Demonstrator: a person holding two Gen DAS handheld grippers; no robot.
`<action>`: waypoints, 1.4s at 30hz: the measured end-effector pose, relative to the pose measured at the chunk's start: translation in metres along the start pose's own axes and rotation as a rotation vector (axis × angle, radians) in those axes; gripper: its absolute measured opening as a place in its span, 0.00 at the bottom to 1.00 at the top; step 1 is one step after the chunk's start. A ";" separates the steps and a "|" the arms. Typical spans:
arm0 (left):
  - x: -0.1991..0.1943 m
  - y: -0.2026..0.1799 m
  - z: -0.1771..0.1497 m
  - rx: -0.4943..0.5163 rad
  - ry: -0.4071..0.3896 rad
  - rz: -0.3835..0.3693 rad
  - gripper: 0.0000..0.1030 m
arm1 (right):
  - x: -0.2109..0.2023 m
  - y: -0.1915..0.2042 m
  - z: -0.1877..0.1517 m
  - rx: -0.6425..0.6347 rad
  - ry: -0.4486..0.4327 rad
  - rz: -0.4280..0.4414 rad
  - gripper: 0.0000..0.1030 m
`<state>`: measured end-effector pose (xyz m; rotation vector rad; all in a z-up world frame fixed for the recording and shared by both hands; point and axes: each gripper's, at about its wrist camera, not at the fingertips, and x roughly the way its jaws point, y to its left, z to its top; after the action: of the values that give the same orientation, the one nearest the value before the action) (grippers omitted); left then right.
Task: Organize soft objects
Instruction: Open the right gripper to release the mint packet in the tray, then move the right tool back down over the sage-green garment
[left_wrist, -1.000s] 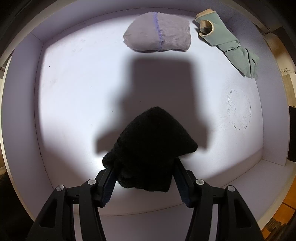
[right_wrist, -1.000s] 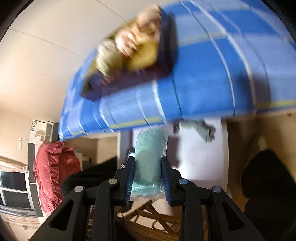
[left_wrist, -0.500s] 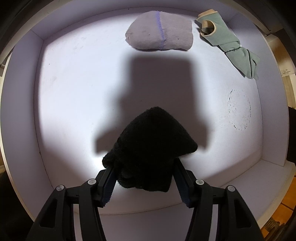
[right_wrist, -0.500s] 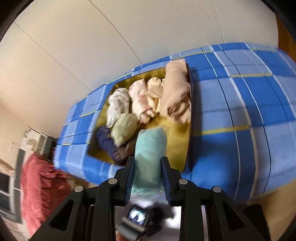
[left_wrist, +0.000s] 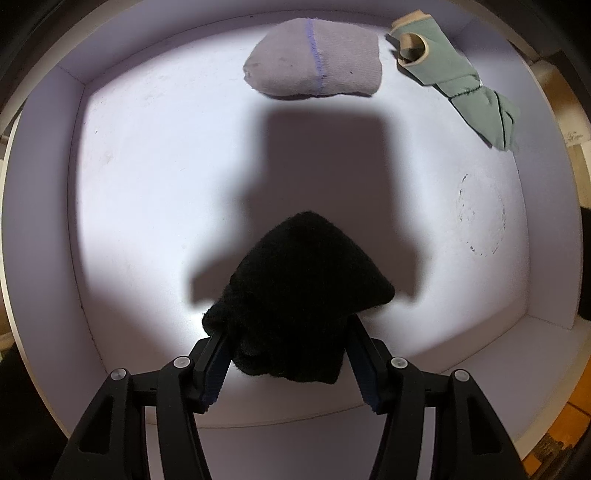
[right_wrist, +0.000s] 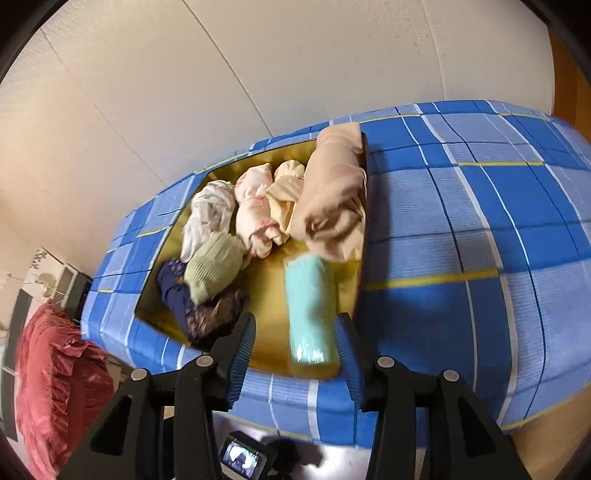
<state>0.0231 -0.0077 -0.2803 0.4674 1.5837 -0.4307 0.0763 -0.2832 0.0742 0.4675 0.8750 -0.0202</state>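
Observation:
In the left wrist view, my left gripper (left_wrist: 288, 354) is shut on a black knitted cloth (left_wrist: 303, 295) and holds it over a white tray (left_wrist: 147, 166). A folded lilac cloth (left_wrist: 314, 62) and a pale green sock (left_wrist: 458, 77) lie at the tray's far side. In the right wrist view, my right gripper (right_wrist: 295, 347) is open. A rolled mint-green cloth in clear wrap (right_wrist: 310, 310) lies between the fingers, in a yellow-lined box (right_wrist: 266, 314) set in the blue plaid bed.
The box also holds several rolled clothes: a beige one (right_wrist: 332, 195), pink-white ones (right_wrist: 255, 210), a light green one (right_wrist: 214, 266) and a dark blue one (right_wrist: 181, 299). A red cushion (right_wrist: 55, 376) lies at the left. A beige wall stands behind the bed.
My right gripper swung up over the box and opened, letting the mint-green roll go into it. My left gripper holds the black cloth almost still over the tray.

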 end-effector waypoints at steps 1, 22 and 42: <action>-0.001 0.000 0.001 0.006 0.001 0.007 0.57 | -0.006 -0.003 -0.007 0.003 -0.011 0.007 0.50; 0.001 -0.005 0.020 -0.054 -0.003 -0.025 0.57 | 0.017 -0.029 -0.153 -0.084 0.188 0.012 0.58; 0.001 -0.001 0.019 -0.095 -0.037 -0.071 0.55 | 0.128 -0.063 -0.236 -0.070 0.543 -0.208 0.59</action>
<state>0.0385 -0.0192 -0.2827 0.3297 1.5810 -0.4142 -0.0270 -0.2227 -0.1744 0.3157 1.4510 -0.0548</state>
